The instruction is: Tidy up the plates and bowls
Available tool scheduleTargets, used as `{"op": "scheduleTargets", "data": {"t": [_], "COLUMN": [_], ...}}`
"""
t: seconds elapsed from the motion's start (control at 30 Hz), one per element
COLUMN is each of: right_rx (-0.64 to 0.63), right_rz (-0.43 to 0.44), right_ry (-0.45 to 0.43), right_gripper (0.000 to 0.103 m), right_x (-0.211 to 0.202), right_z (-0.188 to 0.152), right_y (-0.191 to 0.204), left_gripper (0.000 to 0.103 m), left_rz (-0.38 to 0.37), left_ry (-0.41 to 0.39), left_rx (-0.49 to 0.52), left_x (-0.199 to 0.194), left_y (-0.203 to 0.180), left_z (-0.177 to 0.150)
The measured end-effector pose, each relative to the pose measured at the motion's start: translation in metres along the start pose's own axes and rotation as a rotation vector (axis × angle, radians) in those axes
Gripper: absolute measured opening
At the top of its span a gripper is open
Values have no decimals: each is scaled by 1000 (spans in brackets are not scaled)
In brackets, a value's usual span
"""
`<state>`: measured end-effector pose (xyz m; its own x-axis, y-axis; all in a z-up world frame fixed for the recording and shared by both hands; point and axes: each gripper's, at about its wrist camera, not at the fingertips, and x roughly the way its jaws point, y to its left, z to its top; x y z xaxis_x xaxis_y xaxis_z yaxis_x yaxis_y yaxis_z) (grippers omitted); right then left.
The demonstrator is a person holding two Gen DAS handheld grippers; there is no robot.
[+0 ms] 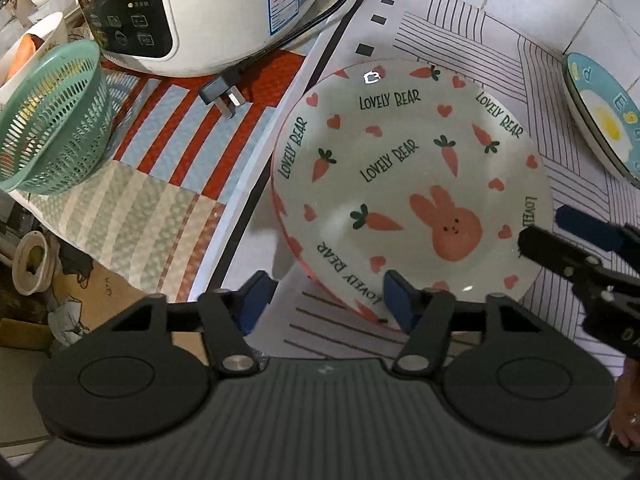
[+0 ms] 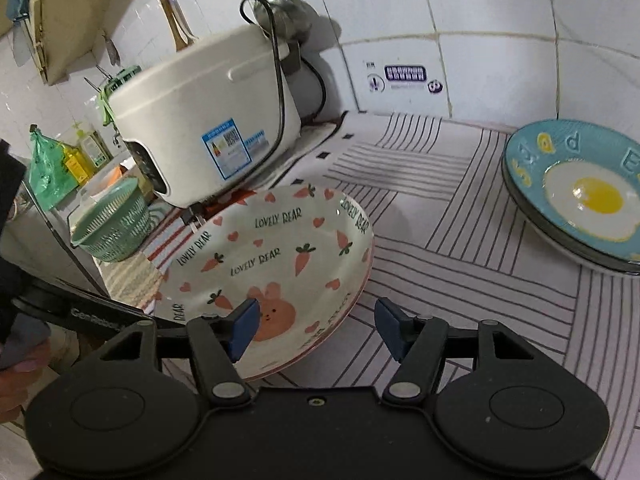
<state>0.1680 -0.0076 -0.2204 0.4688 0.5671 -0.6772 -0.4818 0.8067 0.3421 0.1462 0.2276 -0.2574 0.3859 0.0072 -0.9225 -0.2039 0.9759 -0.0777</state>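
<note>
Two plate groups on the counter: bunny plate [image 1: 404,184] near the front edge, and a blue egg plate stack [image 2: 576,200] toward the back-right corner by the tiled wall [image 2: 480,60]. My read: bunny plate goes onto that stack, so both grippers are closing in on it.

Left gripper [image 1: 328,300]: jaws wide open, straddling the plate's near rim, no contact visible. One pad sits off the rim on the outside, the other over the inside. Looks like a rim pinch setup, not yet closed.

Right gripper [image 2: 316,330]: jaws also open, nothing held. Left pad over the bunny print, right pad out over the striped mat [image 2: 460,272]. It approaches from the plate's right side, prob to support or take over for the carry.

Plate isn't flat in the right wrist view. The far side seems propped up, maybe on the mat seam or the plug [image 1: 224,94]; can't tell which.

Room: open mat btwn plate and stack, clear path rightward. Left side is tight: rice cooker [image 1: 180,12] and its cord at the back-left, green basket [image 1: 52,120] at the left edge. Front edge is close under the plate, so any slip toward me risks a drop. Glazed rim is likely slick, needs a firm pinch.
</note>
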Motion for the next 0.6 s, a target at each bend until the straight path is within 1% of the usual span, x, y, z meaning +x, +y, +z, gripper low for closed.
{"op": "scheduleTargets", "data": {"t": [0.07,0.13,0.17,0.27,0.33,0.4,0.47,0.6], "right_rx": [10,23,31,45,51,64,81,108], "right_rz": [-1,-1,1,7,4,1,4,21], "right_ry": [8,12,15,18,22,30,37,58], "right_gripper": [68,68,68,52,29,20,20,19], "right_x": [5,7,9,13,17,19,20,25], "right_z": [0,-1,-1,-2,-2,-1,0,1], "right_y": [-2,-4,-6,-10,-11,-13,-15,-18], "left_gripper": [48,37,35,35,35,35,35,35], "left_rz": [1,-6,-10,16,18,12,0,-47], "left_ry": [-4,-10,-12,-23,-18,-17,-17,-9], "left_rx": [-1,-2,-2,1,-5,-11,-19,-65], "left_x": [2,4,6,8,9,10,12,17], "left_y": [0,0,0,-3,-2,0,3,13], "left_z": [2,4,5,6,7,8,9,12]}}
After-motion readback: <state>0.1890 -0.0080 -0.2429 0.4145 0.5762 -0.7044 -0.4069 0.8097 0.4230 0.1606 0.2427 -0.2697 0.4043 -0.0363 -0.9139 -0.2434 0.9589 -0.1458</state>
